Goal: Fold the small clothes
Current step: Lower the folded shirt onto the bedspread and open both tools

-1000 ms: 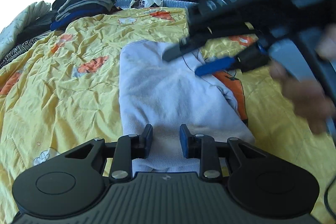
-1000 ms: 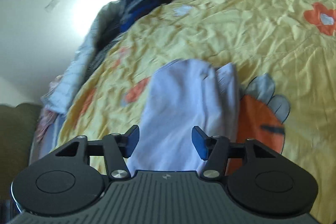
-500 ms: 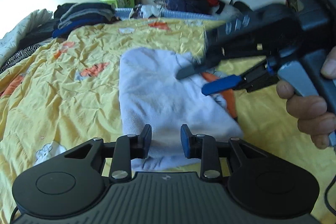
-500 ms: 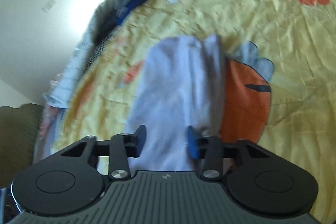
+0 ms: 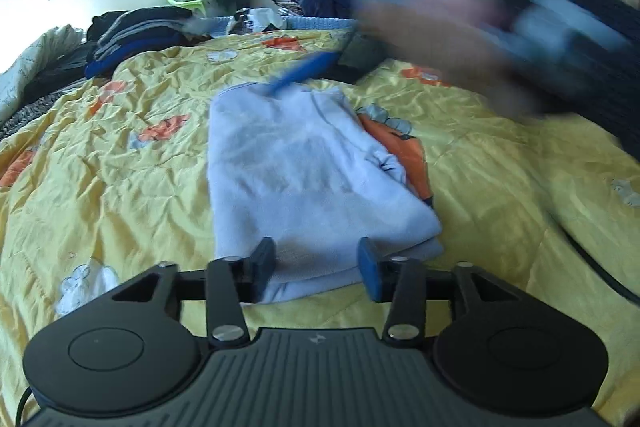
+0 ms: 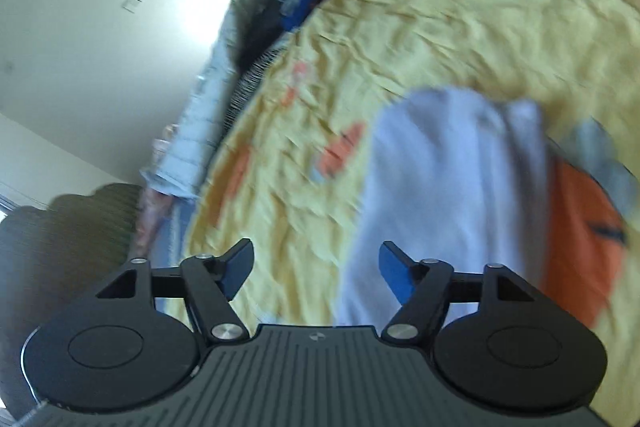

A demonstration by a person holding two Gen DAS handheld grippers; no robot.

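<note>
- The left gripper [image 5: 316, 265] is seen with its jaws parted and nothing between them; its tips sit just over the near hem of the garment [image 5: 304, 167], though contact cannot be judged.
- The right gripper [image 6: 316, 273] is likewise spread wide and empty — in its own view the gap looks down on bare quilt, with the garment off to one side of the blue finger [image 6: 394, 277].
- In the left view the right gripper and the hand holding it are only a blurred mass over the far end of the garment, one blue fingertip showing near the far hem.
- The garment, pale lilac and fleecy, lies in the middle of the yellow quilt [image 5: 120, 179], partly covering an orange print [image 5: 412, 147].
- It has been brought into a long narrow shape, with a layer turned in along its right edge, where bunched cloth shows — so the lengthwise folds appear done.
- What seems left is the crosswise fold, end over end, and some smoothing of the bunched edge.
- Stacks of folded clothes [image 5: 140, 35] are seen at the far side of the bed; putting this piece away would probably follow.
</note>
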